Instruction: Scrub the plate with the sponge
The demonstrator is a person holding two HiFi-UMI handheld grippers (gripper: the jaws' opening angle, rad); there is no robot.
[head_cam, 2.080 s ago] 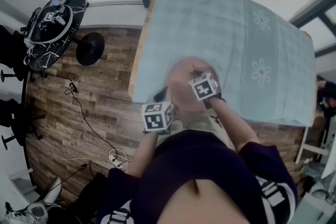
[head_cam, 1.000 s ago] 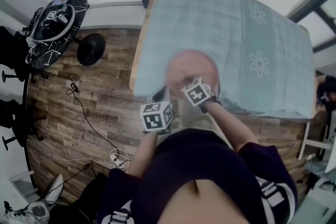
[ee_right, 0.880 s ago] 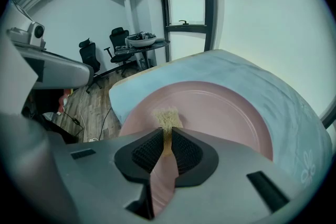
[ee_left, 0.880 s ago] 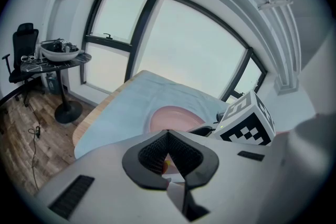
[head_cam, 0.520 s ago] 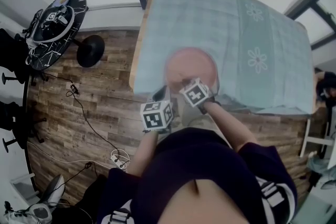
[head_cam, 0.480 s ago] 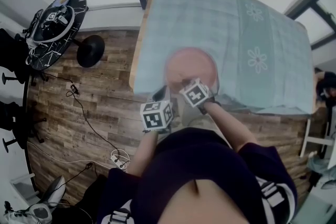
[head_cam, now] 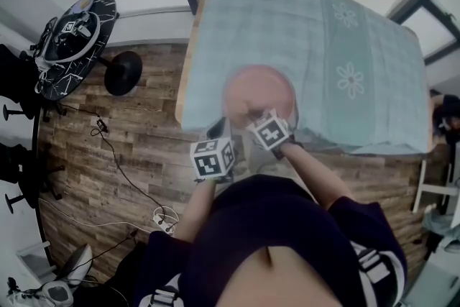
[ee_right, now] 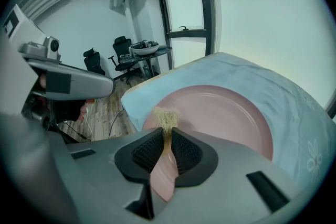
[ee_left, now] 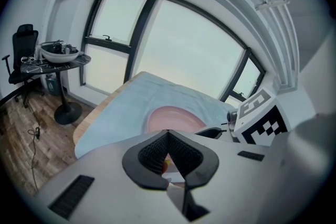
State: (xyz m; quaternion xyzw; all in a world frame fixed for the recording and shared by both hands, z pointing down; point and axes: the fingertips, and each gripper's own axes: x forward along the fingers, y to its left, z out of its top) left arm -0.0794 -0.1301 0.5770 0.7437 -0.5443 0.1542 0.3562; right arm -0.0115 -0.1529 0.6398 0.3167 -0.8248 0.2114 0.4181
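A pink plate (head_cam: 256,85) lies near the front left corner of the table's pale blue cloth (head_cam: 323,39). My right gripper (head_cam: 252,114) is over the plate's near rim. It is shut on a thin yellowish sponge (ee_right: 165,116), whose frayed end sticks out over the plate (ee_right: 226,113). My left gripper (head_cam: 219,128) is at the plate's near left rim. In the left gripper view its jaws (ee_left: 168,136) meet at the tips, with a pink sliver between them, and the plate (ee_left: 170,117) lies just ahead.
The table's wooden left edge (head_cam: 185,61) is close to the plate. Off to the left a round black side table (head_cam: 72,36) carries a bowl, above a wooden floor with cables (head_cam: 108,147). The person's body fills the head view's lower part.
The right gripper has drawn back from over the plate's middle to its near rim, uncovering more of the plate. The left gripper has hardly moved.
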